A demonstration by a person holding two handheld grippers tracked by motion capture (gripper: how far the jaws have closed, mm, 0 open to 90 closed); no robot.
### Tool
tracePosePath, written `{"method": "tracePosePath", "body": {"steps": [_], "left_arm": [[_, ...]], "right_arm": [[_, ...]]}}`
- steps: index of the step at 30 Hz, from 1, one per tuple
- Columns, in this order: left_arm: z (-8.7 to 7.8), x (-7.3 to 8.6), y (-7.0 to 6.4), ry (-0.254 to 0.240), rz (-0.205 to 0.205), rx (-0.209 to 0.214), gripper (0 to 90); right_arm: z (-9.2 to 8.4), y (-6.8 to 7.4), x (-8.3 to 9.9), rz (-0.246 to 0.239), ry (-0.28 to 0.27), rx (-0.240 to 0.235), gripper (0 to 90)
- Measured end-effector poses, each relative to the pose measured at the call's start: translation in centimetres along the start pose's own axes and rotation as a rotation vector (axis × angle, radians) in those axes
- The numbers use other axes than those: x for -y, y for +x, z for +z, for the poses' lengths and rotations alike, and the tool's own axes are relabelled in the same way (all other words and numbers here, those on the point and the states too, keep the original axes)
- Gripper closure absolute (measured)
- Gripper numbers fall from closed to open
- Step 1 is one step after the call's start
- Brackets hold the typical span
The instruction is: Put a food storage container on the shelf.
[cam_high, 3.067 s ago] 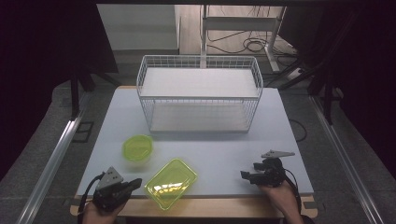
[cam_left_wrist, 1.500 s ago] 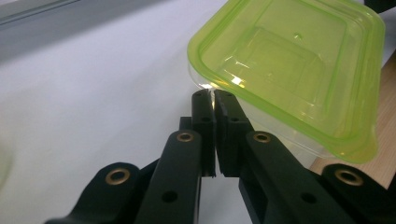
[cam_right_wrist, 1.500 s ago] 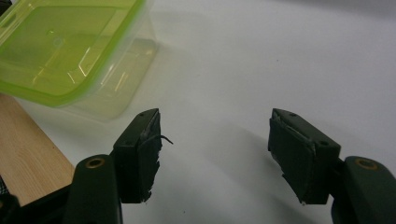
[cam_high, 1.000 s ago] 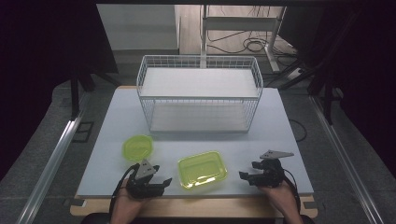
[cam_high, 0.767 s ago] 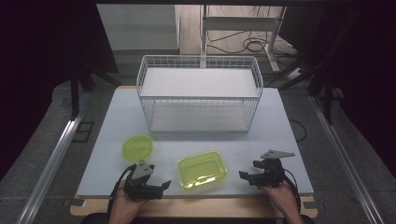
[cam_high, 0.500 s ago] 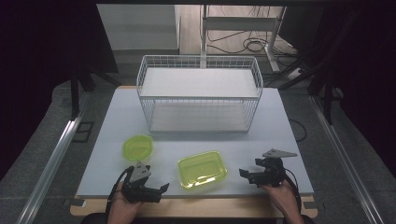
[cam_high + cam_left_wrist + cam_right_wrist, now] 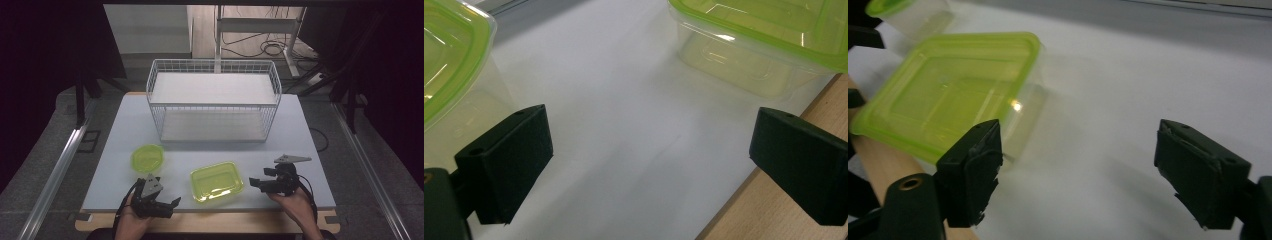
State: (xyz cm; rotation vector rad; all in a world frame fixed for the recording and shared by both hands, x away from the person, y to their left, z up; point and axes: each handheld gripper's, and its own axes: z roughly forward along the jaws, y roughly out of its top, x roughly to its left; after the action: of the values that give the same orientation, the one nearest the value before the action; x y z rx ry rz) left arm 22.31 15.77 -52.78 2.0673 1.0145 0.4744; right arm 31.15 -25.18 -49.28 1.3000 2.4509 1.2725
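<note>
- The rectangular container (image 7: 217,181) with the green lid rests flat on the white desk (image 7: 300,135), close to the near edge and roughly midway between the two tongs.
- In the left gripper view this rectangular container (image 7: 764,40) sits at the upper right, beyond the open gap, clear of both pads.
- In the right gripper view the rectangular container (image 7: 953,95) lies to the left of the gap, and its near corner passes behind the left pad; contact there cannot be determined.
- The left tongs (image 7: 167,205) are held low at the near edge of the desk, left of the rectangular container and apart from it. The jaws stand wide apart with only bare desk surface between them, having just been opening.
- The right tongs (image 7: 255,183) sit just to the right of the rectangular container, jaws pointing toward it. The jaws stand apart, having just been closing a little, with nothing gripped between them.
- A smaller round container (image 7: 147,158) with a green lid stands on the desk behind the left tongs, separate from the rectangular container.
- A white wire basket (image 7: 214,102) stands at the far side of the desk, well apart from both containers.
- The wooden edge (image 7: 774,220) of the desk runs beneath the jaws on the near side.
</note>
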Motion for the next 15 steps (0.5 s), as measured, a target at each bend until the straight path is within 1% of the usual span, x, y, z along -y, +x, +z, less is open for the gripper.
{"method": "tracePosePath", "body": {"steps": [3,6,7,10,12,15], "left_arm": [[0.0,0.0,0.0,0.001,0.004,-0.001,3.5],[0.0,0.0,-0.1,0.002,0.01,-0.009,3.5],[0.0,0.0,-0.1,0.002,0.011,-0.01,3.5],[0.0,0.0,0.0,-0.003,0.008,-0.01,3.5],[0.0,0.0,0.0,-0.002,0.009,-0.012,3.5],[-0.1,0.0,0.1,-0.006,0.005,-0.015,3.5]], "right_arm": [[0.4,0.3,-0.6,-0.001,0.017,-0.048,24.5],[0.9,0.6,-1.1,-0.007,0.034,-0.066,27.3],[1.1,0.7,-1.3,-0.002,0.04,-0.079,28.8],[1.7,0.6,-2.0,0.033,0.043,-0.125,33.0],[2.3,0.5,-2.4,0.054,0.058,-0.154,37.0],[3.3,0.3,-2.8,0.073,0.085,-0.186,41.3]]}}
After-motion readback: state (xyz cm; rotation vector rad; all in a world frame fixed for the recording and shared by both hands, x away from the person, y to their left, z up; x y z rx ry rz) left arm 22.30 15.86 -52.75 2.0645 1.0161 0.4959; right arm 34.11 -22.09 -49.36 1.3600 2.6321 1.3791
